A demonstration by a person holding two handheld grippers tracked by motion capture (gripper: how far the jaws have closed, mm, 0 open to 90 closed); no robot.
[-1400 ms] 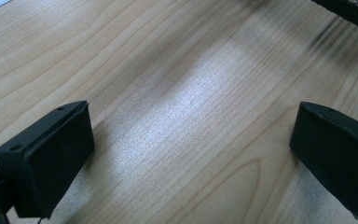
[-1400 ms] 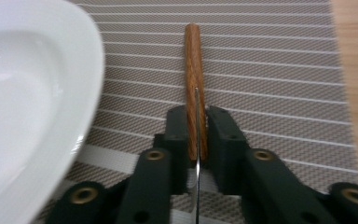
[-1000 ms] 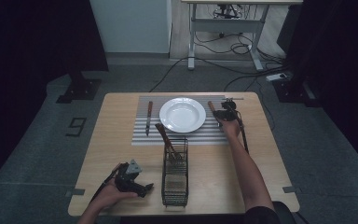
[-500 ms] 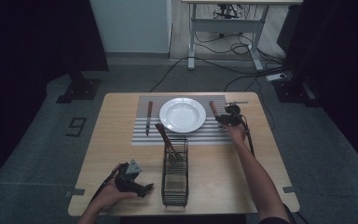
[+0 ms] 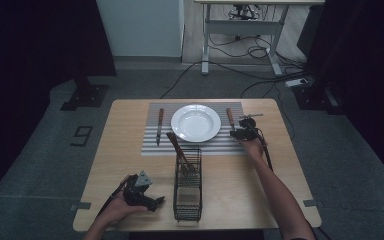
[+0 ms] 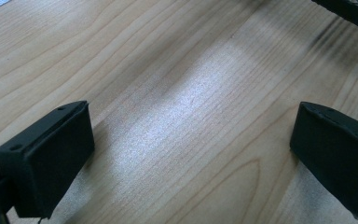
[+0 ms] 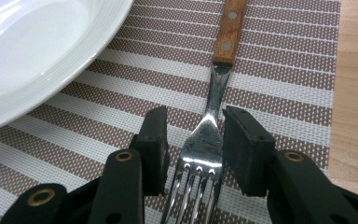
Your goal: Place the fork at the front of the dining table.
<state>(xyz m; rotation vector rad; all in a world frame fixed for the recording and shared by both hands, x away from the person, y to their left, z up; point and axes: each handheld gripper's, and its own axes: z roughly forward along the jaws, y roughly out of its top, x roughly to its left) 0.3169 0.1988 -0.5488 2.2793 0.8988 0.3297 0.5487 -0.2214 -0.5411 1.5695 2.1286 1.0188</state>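
Fork [image 7: 209, 140] lies flat on striped mat [image 7: 279, 84], right of white plate [image 7: 37, 51]. Right gripper [image 7: 193, 140] jaws just opened, fork between, not squeezed. Metal stiff, slippery; wooden handle better hold. Left gripper [image 6: 191, 154] wide open over table.

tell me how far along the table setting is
Done: knife lies left of the plate on the striped mat; fork lies to its right. In hand: the right gripper has just been opening, jaws either side of the fork, apparently releasing it. Left: one utensil leans in the wire rack; left gripper is open over bare wood.
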